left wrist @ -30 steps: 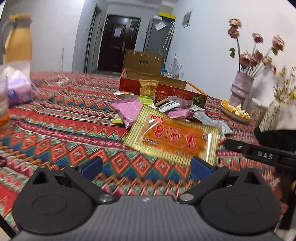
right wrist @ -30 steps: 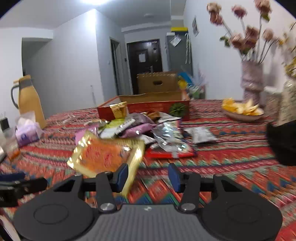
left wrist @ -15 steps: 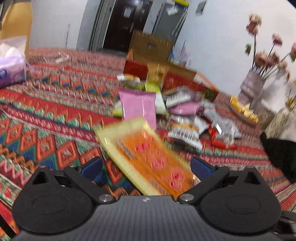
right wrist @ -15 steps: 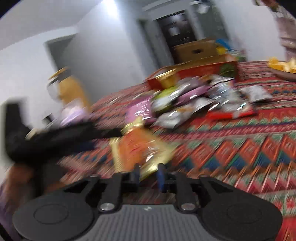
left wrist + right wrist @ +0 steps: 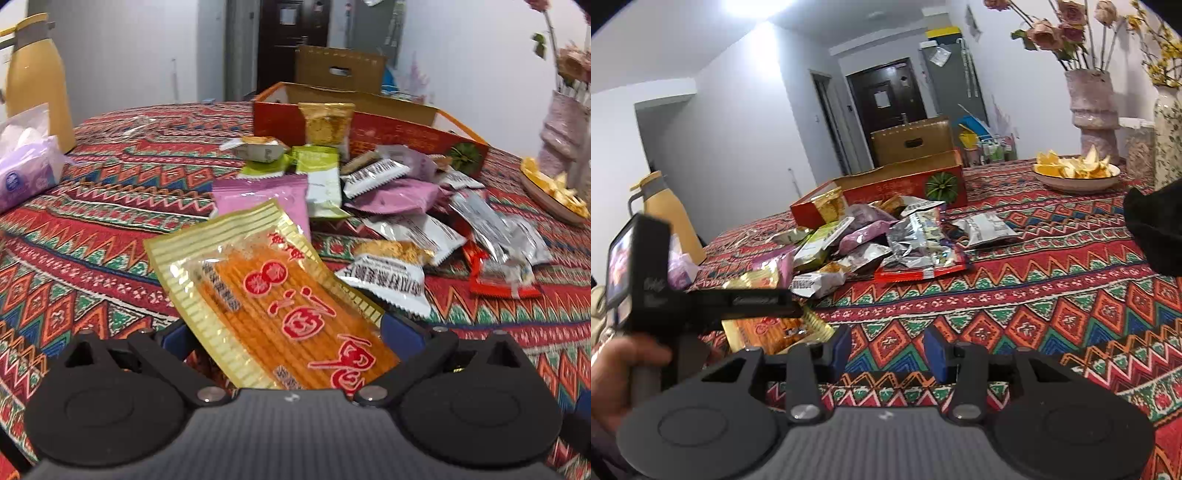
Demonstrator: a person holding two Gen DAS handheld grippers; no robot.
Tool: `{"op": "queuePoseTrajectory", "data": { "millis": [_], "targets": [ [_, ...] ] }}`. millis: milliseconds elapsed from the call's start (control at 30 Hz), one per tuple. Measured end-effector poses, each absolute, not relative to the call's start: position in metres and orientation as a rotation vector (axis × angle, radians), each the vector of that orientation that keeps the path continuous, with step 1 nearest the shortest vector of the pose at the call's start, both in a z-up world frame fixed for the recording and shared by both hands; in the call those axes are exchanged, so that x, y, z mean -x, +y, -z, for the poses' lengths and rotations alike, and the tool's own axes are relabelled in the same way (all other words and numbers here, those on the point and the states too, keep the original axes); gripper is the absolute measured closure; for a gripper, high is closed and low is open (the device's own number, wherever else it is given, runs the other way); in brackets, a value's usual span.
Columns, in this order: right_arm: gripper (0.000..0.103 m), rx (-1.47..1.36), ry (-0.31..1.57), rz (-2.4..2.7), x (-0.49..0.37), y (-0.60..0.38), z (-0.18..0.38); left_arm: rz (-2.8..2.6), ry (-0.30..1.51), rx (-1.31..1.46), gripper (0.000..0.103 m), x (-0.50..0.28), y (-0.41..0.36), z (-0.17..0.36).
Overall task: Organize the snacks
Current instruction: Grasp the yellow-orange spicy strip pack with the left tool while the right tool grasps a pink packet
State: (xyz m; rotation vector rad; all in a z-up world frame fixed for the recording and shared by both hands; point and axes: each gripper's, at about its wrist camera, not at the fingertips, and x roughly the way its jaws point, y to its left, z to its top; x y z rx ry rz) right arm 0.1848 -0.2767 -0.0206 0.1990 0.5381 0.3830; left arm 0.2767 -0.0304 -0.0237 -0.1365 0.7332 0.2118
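A flat orange snack packet with a gold striped edge (image 5: pixel 273 295) lies between the wide-apart fingers of my left gripper (image 5: pixel 284 332); whether the pads touch it is unclear. It also shows in the right wrist view (image 5: pixel 768 328) under the left gripper's body. My right gripper (image 5: pixel 886 349) is open and empty above the patterned tablecloth. A pile of small snack packets (image 5: pixel 388 206) lies in front of an open red cardboard box (image 5: pixel 406 136). The pile (image 5: pixel 871 243) and the box (image 5: pixel 905 188) also show in the right wrist view.
A yellow jug (image 5: pixel 33 81) and a purple tissue pack (image 5: pixel 26 170) stand at the left. A bowl of orange peel (image 5: pixel 1075 173) and flower vases (image 5: pixel 1093 114) stand at the right. A dark object (image 5: pixel 1156 229) sits at the right edge.
My right gripper let go of the orange packet and opened, drawing back right. The packet now lies between my left gripper's fingers, closer than before.
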Motion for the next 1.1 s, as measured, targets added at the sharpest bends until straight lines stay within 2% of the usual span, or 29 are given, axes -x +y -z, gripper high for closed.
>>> {"op": "queuePoseTrajectory", "data": {
  "millis": [67, 100, 200, 333, 467, 533, 700, 833, 867, 900, 933, 1033, 1067, 1100],
  "targets": [
    [0.059, -0.196, 0.539, -0.398, -0.187, -0.276, 0.022, -0.188, 0.701, 0.109, 0.001, -0.275, -0.034, 0.021],
    [0.059, -0.194, 0.541, -0.401, -0.189, -0.274, 0.024, -0.179, 0.693, 0.069, 0.006, -0.274, -0.037, 0.022],
    [0.058, -0.182, 0.539, -0.397, -0.192, -0.275, 0.024, -0.133, 0.693, 0.050, 0.007, -0.263, -0.031, 0.023],
    [0.057, -0.137, 0.536, -0.386, -0.194, -0.277, 0.023, -0.013, 0.719, -0.037, 0.006, -0.230, -0.001, 0.022],
    [0.054, -0.102, 0.539, -0.409, -0.193, -0.271, 0.024, -0.039, 0.700, -0.183, 0.000, -0.199, 0.043, 0.011],
    [0.054, -0.101, 0.543, -0.434, -0.196, -0.263, 0.025, -0.089, 0.709, -0.149, 0.000, -0.197, 0.059, 0.005],
    [0.053, -0.092, 0.540, -0.482, -0.208, -0.236, 0.019, -0.186, 0.806, 0.209, 0.000, -0.215, 0.071, 0.015],
    [0.053, -0.049, 0.513, -0.497, -0.208, -0.214, 0.005, -0.205, 0.759, 0.089, 0.002, -0.218, 0.047, 0.027],
    [0.053, -0.038, 0.509, -0.497, -0.207, -0.211, 0.003, -0.158, 0.725, 0.083, 0.020, -0.212, 0.047, 0.027],
    [0.053, -0.028, 0.506, -0.497, -0.207, -0.207, 0.001, -0.094, 0.693, 0.060, 0.044, -0.209, 0.042, 0.025],
    [0.053, -0.020, 0.511, -0.492, -0.208, -0.204, 0.000, -0.032, 0.688, 0.046, 0.047, -0.208, 0.037, 0.023],
    [0.053, 0.008, 0.521, -0.475, -0.218, -0.191, -0.006, 0.089, 0.679, 0.039, 0.042, -0.207, 0.031, 0.022],
    [0.053, 0.019, 0.514, -0.474, -0.222, -0.186, -0.010, 0.080, 0.676, 0.028, 0.027, -0.205, 0.033, 0.023],
    [0.053, 0.029, 0.500, -0.477, -0.227, -0.179, -0.014, 0.078, 0.674, 0.015, 0.019, -0.201, 0.033, 0.024]
  ]
}}
